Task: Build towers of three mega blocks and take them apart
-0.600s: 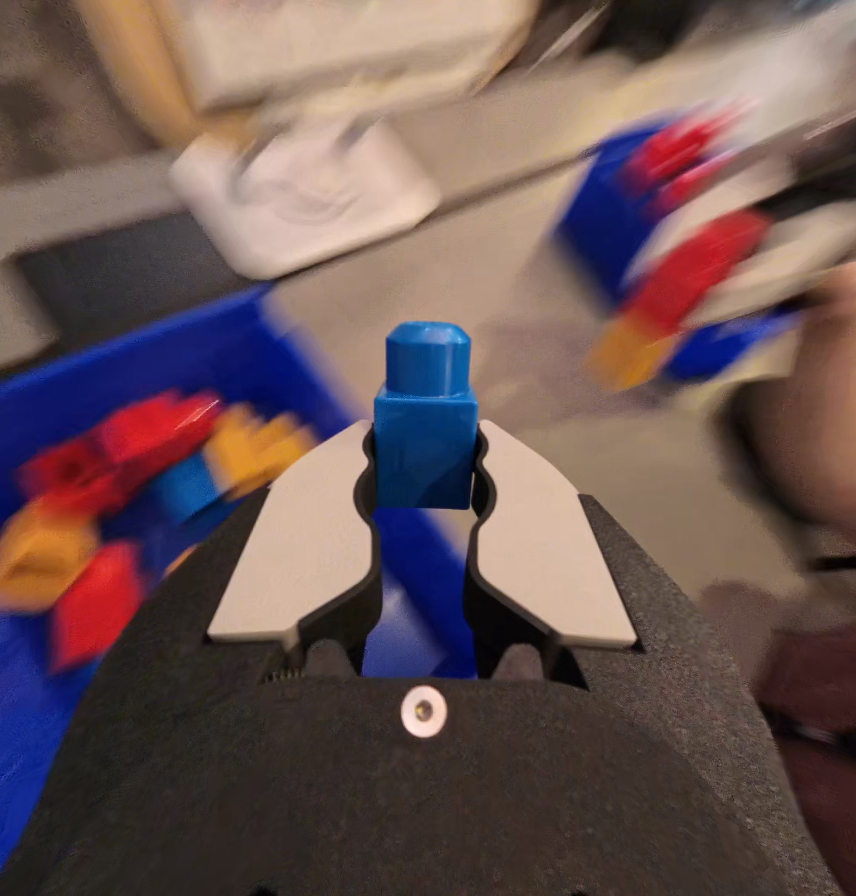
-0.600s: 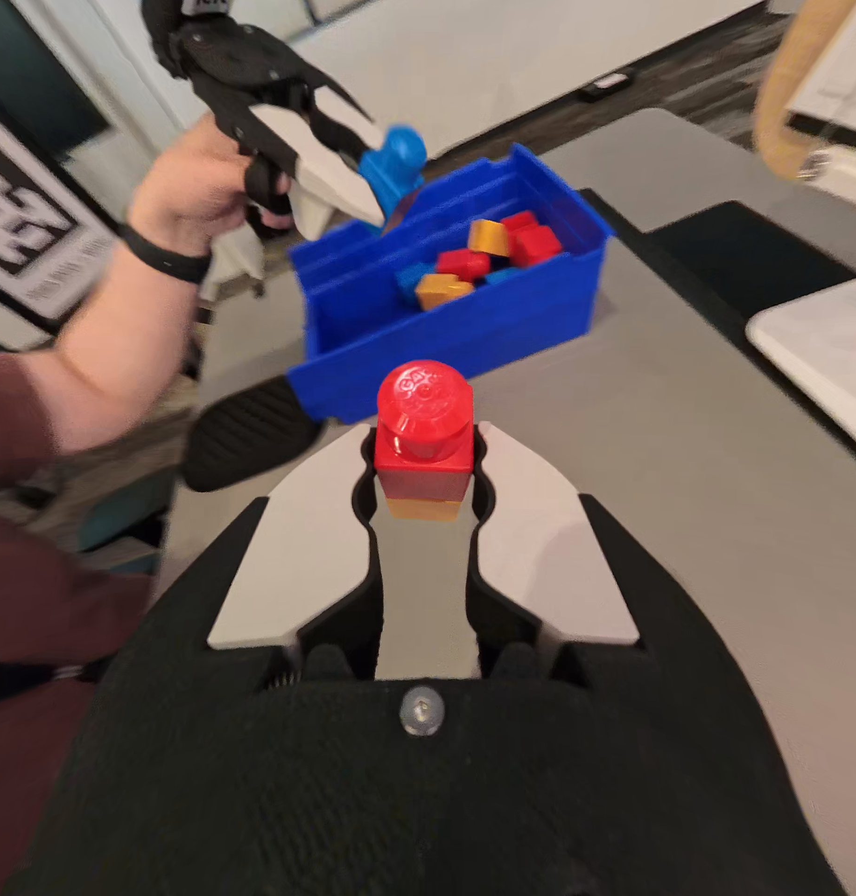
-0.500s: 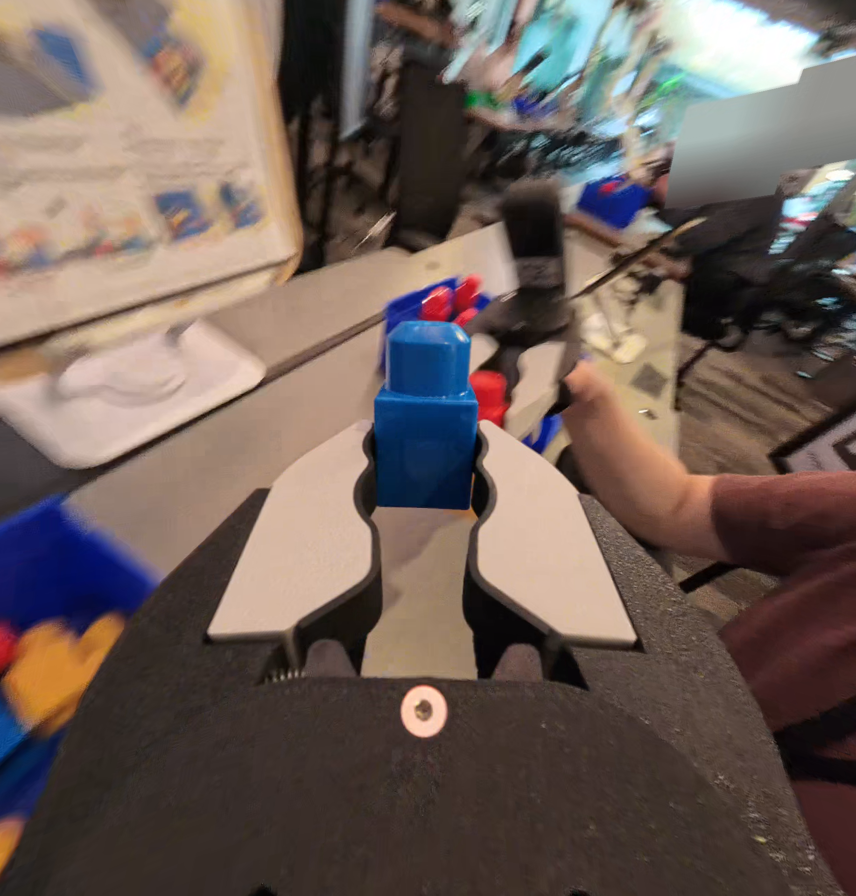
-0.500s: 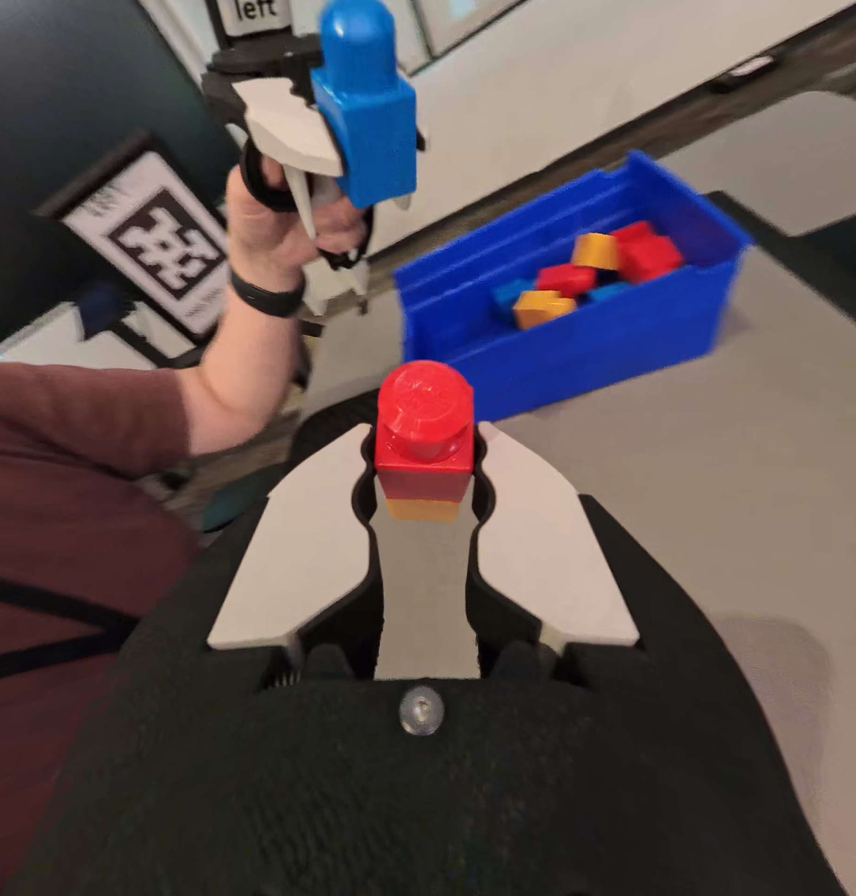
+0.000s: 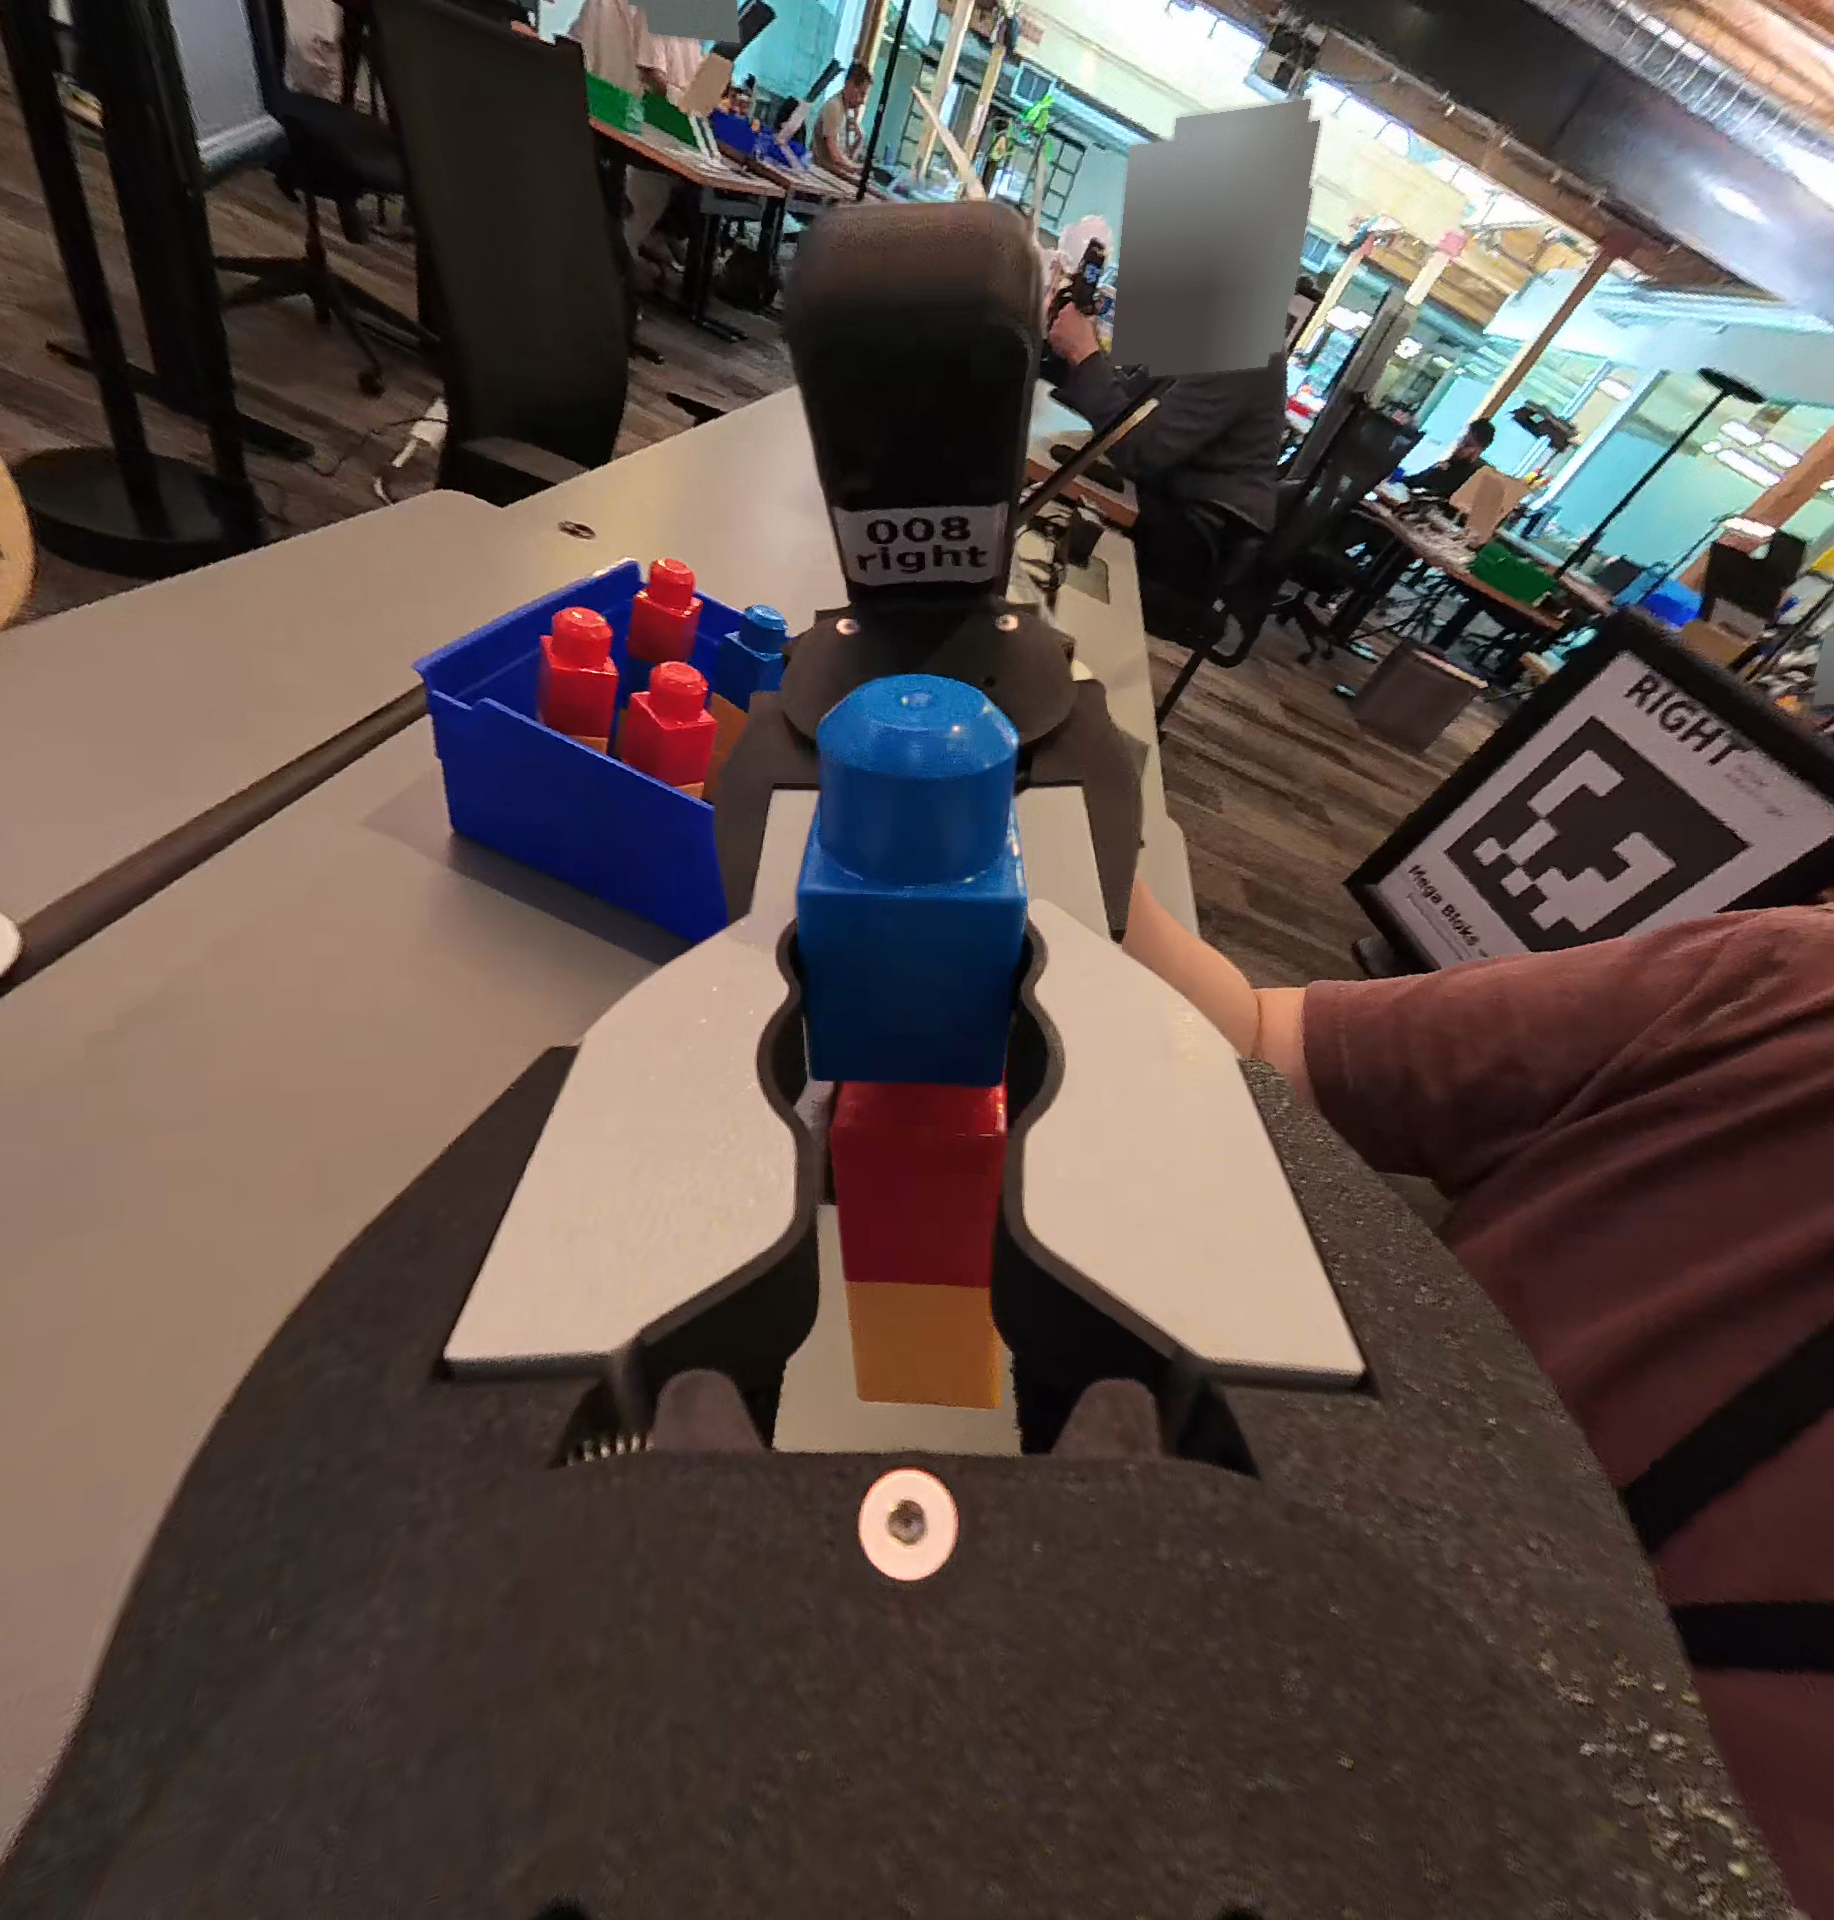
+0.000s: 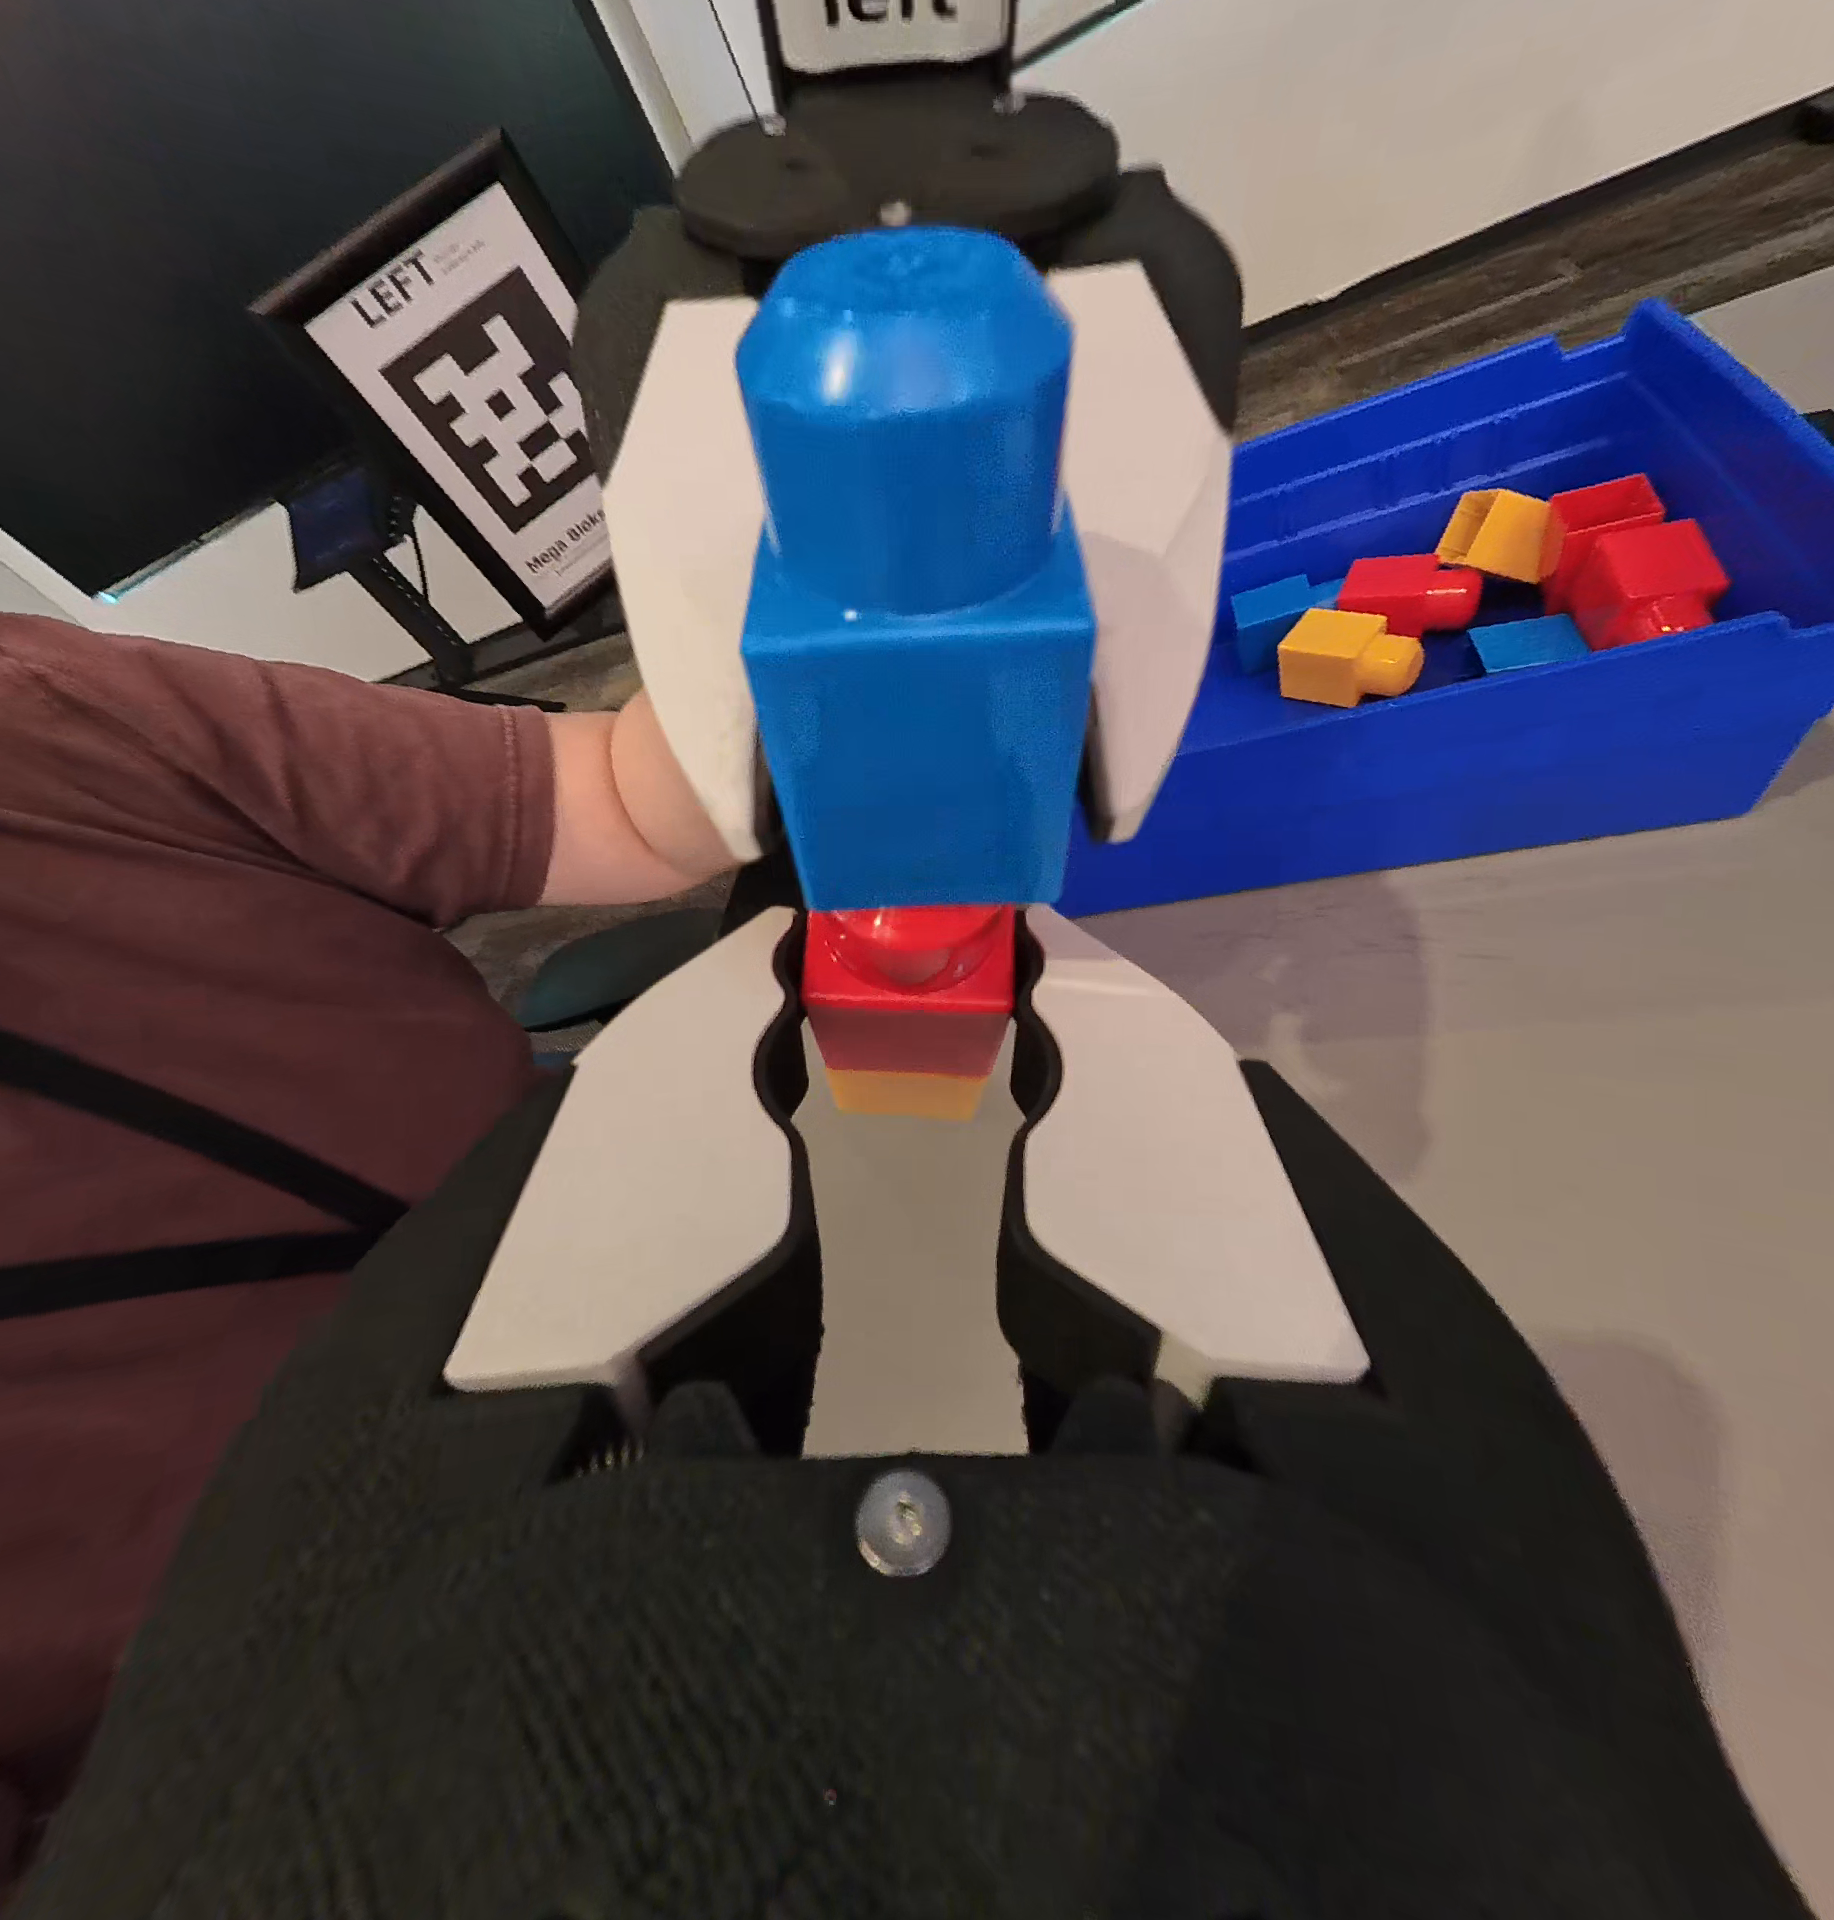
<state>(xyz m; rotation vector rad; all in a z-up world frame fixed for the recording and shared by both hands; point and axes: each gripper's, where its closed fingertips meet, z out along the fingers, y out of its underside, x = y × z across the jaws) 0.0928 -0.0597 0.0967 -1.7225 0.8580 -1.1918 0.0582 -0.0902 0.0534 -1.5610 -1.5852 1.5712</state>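
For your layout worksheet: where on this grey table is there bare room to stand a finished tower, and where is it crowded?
Free: the grey table in front of the blue bin, and the stretch left of the bin of towers. Crowded: inside both bins, and where the two grippers meet.

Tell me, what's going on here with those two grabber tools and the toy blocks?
A person holds a two-finger gripper in each hand and is stacking blocks in mid-air. The left gripper clamps a blue block; the right gripper clamps a red block already joined to a yellow block beneath it. The blue one sits over the red one's stud, which partly shows, so it is not fully pressed down. One blue bin holds loose blocks, another blue bin finished towers.
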